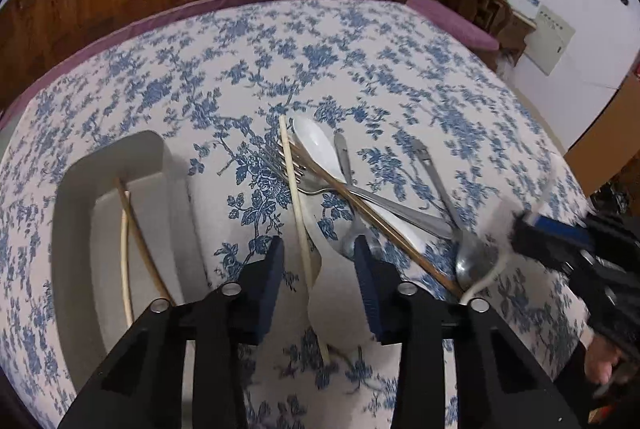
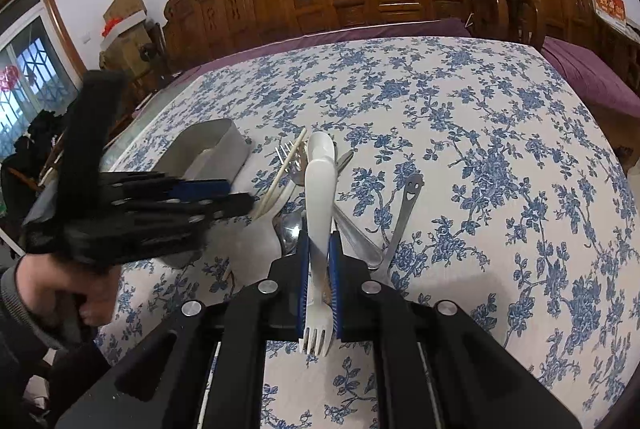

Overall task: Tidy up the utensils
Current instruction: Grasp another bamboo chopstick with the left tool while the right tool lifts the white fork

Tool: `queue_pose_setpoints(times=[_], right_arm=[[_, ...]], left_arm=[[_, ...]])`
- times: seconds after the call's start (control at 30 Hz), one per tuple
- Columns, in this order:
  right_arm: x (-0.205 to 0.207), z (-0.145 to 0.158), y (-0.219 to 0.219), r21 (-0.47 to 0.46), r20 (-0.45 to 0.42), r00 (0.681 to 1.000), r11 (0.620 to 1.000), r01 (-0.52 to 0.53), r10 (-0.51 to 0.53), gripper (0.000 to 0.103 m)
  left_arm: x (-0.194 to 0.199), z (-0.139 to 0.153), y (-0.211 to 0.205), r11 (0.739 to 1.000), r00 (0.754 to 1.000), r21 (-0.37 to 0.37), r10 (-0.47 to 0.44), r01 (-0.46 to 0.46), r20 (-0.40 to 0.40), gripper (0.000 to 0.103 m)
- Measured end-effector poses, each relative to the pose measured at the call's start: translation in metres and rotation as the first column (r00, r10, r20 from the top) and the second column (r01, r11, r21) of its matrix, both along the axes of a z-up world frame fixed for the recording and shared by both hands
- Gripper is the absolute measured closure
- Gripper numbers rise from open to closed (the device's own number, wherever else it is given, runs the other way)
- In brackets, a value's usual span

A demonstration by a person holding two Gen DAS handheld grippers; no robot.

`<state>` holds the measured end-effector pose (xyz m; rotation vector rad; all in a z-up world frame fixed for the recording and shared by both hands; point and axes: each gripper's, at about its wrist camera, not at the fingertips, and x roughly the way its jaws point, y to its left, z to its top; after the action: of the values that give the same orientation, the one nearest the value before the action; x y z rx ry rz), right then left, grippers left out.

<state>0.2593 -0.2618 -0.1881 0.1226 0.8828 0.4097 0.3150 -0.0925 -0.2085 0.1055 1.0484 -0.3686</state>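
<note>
- The right gripper (image 2: 319, 279) is clamped on a white plastic fork (image 2: 319, 213), its pads pressing the handle close to the tines. The tines point back toward the camera and the broad handle end hangs out over the pile.
- The left gripper (image 1: 319, 283) hovers over the near end of the pile with its jaws apart. A pale chopstick (image 1: 296, 205) and a white spoon (image 1: 334, 305) lie in the gap, but the pads do not press on either.
- The rest of the utensils lie crossed in a heap near the middle of the tablecloth (image 1: 360, 69): a metal fork (image 1: 294, 171), a brown chopstick (image 1: 384, 225), a metal spoon (image 1: 472, 261) and a smiley-handled utensil (image 2: 404, 213) off to the heap's right side.
- The grey tray (image 1: 76, 197) sits toward the left edge of the tablecloth, just beside the heap, and already holds two chopsticks (image 1: 132, 229).
- The plastic fork looks light and somewhat springy. A grip so near one end probably lets it swing, so a hold nearer the middle would steady it.
- The chopstick is thin, stiff and likely to roll. Pinching it at mid-length, across its width, seems safest.
- The metal pieces look smooth, heavier and slippery. Since they overlap, lifting one may drag its neighbours.
</note>
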Motion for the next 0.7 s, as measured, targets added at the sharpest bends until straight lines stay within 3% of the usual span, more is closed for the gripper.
queue_pose_setpoints(times=[0.2,0.3,0.43,0.5,0.67,0.7], right_arm=[[-0.005,0.004,0.002,0.004,0.011,1.0,1.0,-0.013,0.013,0.092],[-0.006,0.004,0.002,0.004,0.012,1.0,1.0,-0.014,0.014,0.092],[-0.006,0.004,0.003,-0.001,0.012,1.0,1.0,-0.015,0.015,0.092],[-0.008,0.005,0.005,-0.006,0.012,1.0,1.0,-0.018,0.018,0.092],[-0.01,0.007,0.01,-0.01,0.014,1.0,1.0,-0.027,0.027,0.092],[-0.011,0.008,0.011,-0.009,0.015,0.999,1.0,-0.028,0.028,0.092]], left_arm=[[0.018,-0.017,0.001,0.998,0.997,0.032,0.046,-0.045,-0.059,0.075],[0.024,-0.025,0.003,0.998,0.993,0.008,0.063,-0.063,-0.1,0.078],[0.028,-0.027,0.003,0.997,0.99,0.0,0.074,-0.075,-0.116,0.079],[0.029,-0.028,0.001,0.997,0.99,-0.003,0.075,-0.076,-0.123,0.085],[0.029,-0.03,0.003,0.997,0.989,-0.002,0.082,-0.083,-0.124,0.086],[0.029,-0.031,0.005,0.996,0.988,-0.007,0.087,-0.089,-0.126,0.091]])
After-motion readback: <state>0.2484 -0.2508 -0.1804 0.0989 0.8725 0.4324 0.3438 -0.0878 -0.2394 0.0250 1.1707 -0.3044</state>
